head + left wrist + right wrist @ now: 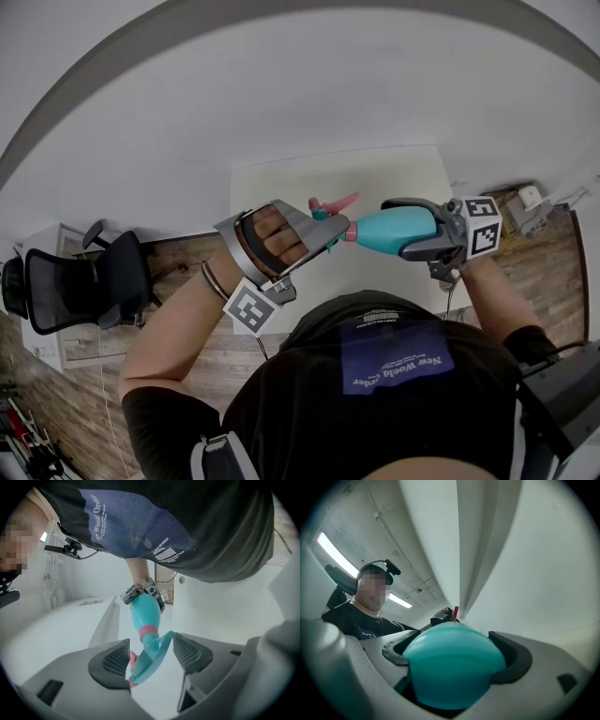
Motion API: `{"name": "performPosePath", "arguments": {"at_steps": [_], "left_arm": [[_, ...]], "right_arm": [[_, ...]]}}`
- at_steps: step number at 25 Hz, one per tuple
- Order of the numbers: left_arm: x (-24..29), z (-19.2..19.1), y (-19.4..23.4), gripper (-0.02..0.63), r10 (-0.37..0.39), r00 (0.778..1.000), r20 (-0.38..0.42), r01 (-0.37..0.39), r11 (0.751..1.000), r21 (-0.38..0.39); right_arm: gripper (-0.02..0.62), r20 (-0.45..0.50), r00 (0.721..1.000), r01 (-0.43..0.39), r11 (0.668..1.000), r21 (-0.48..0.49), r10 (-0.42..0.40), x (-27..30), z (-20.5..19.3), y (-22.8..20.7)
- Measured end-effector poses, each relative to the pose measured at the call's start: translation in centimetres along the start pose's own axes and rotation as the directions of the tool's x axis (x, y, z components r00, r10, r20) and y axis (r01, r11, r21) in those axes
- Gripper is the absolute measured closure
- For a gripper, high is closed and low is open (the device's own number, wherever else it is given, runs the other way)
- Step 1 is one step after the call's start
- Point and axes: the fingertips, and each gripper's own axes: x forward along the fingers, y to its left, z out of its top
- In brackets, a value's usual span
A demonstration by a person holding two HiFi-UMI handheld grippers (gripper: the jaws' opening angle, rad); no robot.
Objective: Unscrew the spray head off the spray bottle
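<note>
A teal spray bottle [389, 228] is held level in the air above the white table [375, 178]. My right gripper [405, 227] is shut on its round body [452, 663], one jaw on each side. My left gripper [330, 232] is shut on the spray head [151, 660], which lies slantwise between the two ribbed pads [115, 660] and touches both. Just beyond those pads the pink collar [148, 631] joins the head to the bottle neck. The head's pink trigger [337, 202] sticks out past the left gripper. In the left gripper view the right gripper [143, 590] shows behind the bottle.
A black office chair [75, 281] stands on the wooden floor at the left. At the right, beyond the table's edge, sits a grey box [530, 211]. The person's dark shirt [394, 375] fills the lower part of the head view.
</note>
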Motion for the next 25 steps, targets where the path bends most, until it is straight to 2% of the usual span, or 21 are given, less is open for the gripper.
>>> {"name": "performPosePath", "arguments": {"at_steps": [8,9,10,12,15,18,20,22,23,25], "left_arm": [[0.4,1.1,-0.1,0.331,-0.016,0.999,0.034,0.019,0.997,-0.079],[0.5,1.1,-0.1,0.338,-0.021,0.999,0.037,0.024,0.996,-0.090],[0.5,1.2,-0.1,0.397,-0.026,0.999,0.042,0.030,0.994,-0.104],[0.6,1.3,-0.1,0.457,-0.045,0.998,0.053,0.053,0.987,-0.153],[0.6,1.6,-0.4,0.457,-0.092,0.992,0.089,0.115,0.951,-0.289],[0.5,1.7,-0.3,0.459,-0.123,0.984,0.127,0.166,0.890,-0.424],[0.4,1.7,0.0,0.459,-0.135,0.977,0.162,0.201,0.831,-0.519],[0.3,1.7,0.2,0.459,-0.141,0.967,0.212,0.244,0.749,-0.616],[0.3,1.7,0.3,0.459,-0.142,0.961,0.238,0.268,0.699,-0.663],[0.2,1.8,0.2,0.459,-0.141,0.945,0.294,0.319,0.585,-0.745]], "right_arm": [[0.130,-0.017,0.999,-0.028,1.000,-0.005,0.028,0.5,-0.3,0.7],[0.130,-0.019,0.999,-0.028,1.000,-0.006,0.028,0.5,-0.3,0.7],[0.130,-0.024,0.999,-0.028,1.000,-0.009,0.028,0.5,-0.3,0.7],[0.130,-0.033,0.999,-0.027,1.000,-0.016,0.026,0.4,-0.4,0.7],[0.130,-0.032,0.999,-0.026,0.999,-0.020,0.025,0.4,-0.4,0.8],[0.130,-0.036,0.999,-0.022,0.999,-0.032,0.021,0.4,-0.4,0.7],[0.130,-0.040,0.999,-0.021,0.999,-0.039,0.020,0.5,-0.2,0.9],[0.130,-0.046,0.999,-0.021,0.999,-0.049,0.019,0.5,-0.2,1.0],[0.130,-0.049,0.999,-0.020,0.998,-0.056,0.018,0.6,-0.2,1.0],[0.130,-0.059,0.998,-0.019,0.997,-0.072,0.014,0.6,-0.2,1.1]]}}
